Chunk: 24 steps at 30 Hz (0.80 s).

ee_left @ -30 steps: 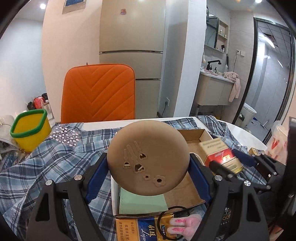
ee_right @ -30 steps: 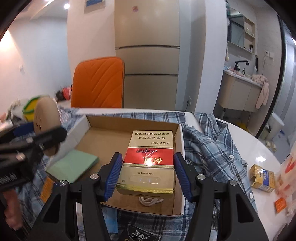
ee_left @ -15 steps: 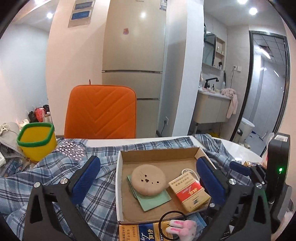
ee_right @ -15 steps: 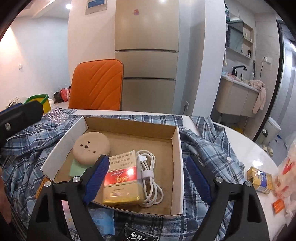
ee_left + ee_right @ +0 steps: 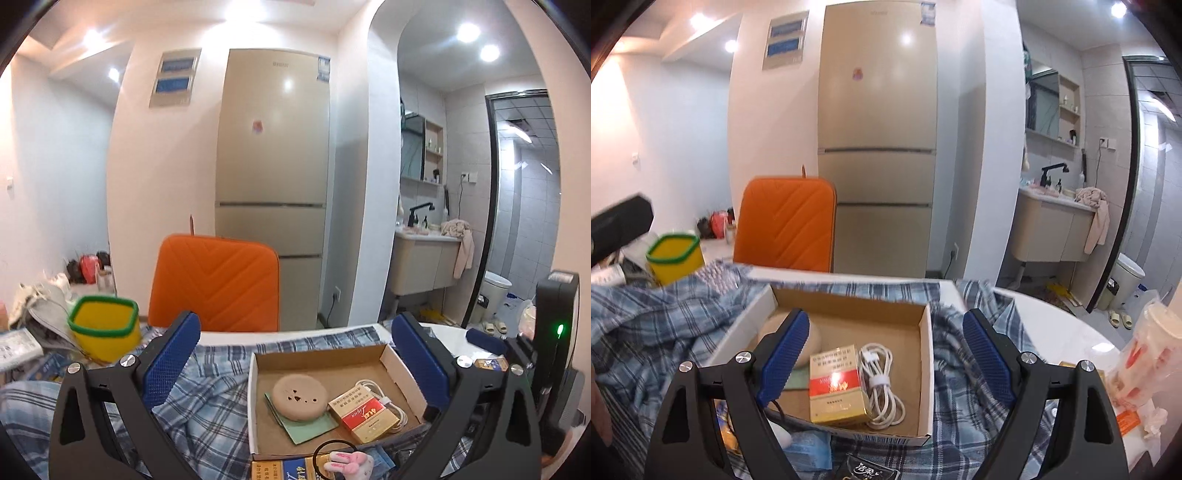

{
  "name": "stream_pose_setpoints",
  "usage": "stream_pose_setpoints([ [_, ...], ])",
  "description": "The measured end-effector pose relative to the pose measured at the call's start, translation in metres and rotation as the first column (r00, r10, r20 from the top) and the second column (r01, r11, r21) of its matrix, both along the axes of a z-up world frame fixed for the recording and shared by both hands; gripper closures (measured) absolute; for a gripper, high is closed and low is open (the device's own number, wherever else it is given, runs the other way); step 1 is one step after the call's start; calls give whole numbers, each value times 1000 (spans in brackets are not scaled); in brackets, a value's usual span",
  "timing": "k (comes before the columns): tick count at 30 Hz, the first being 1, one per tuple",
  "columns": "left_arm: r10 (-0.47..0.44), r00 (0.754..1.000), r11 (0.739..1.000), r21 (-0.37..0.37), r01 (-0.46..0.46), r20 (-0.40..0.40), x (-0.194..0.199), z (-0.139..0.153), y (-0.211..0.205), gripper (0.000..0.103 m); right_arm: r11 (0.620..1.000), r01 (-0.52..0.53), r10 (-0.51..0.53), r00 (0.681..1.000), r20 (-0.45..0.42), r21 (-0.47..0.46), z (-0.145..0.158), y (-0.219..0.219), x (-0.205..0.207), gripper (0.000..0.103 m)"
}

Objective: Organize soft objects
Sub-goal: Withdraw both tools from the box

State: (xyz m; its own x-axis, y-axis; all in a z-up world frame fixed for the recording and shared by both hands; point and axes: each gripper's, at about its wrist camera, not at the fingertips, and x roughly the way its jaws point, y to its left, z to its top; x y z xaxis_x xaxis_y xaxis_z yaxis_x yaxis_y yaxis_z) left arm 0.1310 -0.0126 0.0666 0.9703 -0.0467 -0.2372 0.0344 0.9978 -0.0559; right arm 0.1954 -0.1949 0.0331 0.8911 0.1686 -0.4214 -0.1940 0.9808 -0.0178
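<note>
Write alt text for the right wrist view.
An open right claw hovers, holding nothing, over a cardboard box on a blue plaid shirt. Inside lie a red-and-gold carton, a coiled white cable and a tan round pad.

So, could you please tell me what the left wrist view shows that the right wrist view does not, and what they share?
Only the left wrist view shows the green pad lying clearly under the round tan puff, and a pink bunny charm in front of the box. Only the right wrist view shows the plastic bag on the white table. Both share the cardboard box, red-and-gold carton, white cable, plaid shirt and orange chair.
</note>
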Motion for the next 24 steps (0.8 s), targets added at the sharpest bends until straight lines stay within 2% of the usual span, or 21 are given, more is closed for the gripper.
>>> stream_pose_setpoints([
  [3, -9, 1000, 1000, -8, 9, 5, -15, 8, 3, 0, 999, 2, -4, 1000, 28, 41, 16, -8, -16, 16],
  [6, -17, 999, 1000, -3, 17, 43, -35, 15, 4, 0, 994, 13, -18, 998, 52, 105, 29, -20, -35, 15],
  [8, -11, 997, 1000, 16, 10, 77, -48, 17, 4, 0, 992, 23, -34, 996, 86, 126, 35, -26, -50, 9],
  [9, -13, 996, 1000, 24, 11, 90, -54, 17, 4, 0, 991, 31, -44, 994, 102, 130, 37, -27, -56, 0],
  [13, -27, 992, 999, 37, 23, 126, -75, 9, 2, 0, 989, 79, -103, 976, 192, 126, 41, -33, -85, 0],
  [20, -35, 983, 997, 76, 21, 182, -93, -26, -10, 0, 990, 83, -108, 966, 234, 115, 24, -31, -114, 0],
  [24, -35, 985, 995, 101, 18, 170, -91, -52, -12, 0, 989, 119, -138, 954, 265, 85, -1, -24, -119, 0],
])
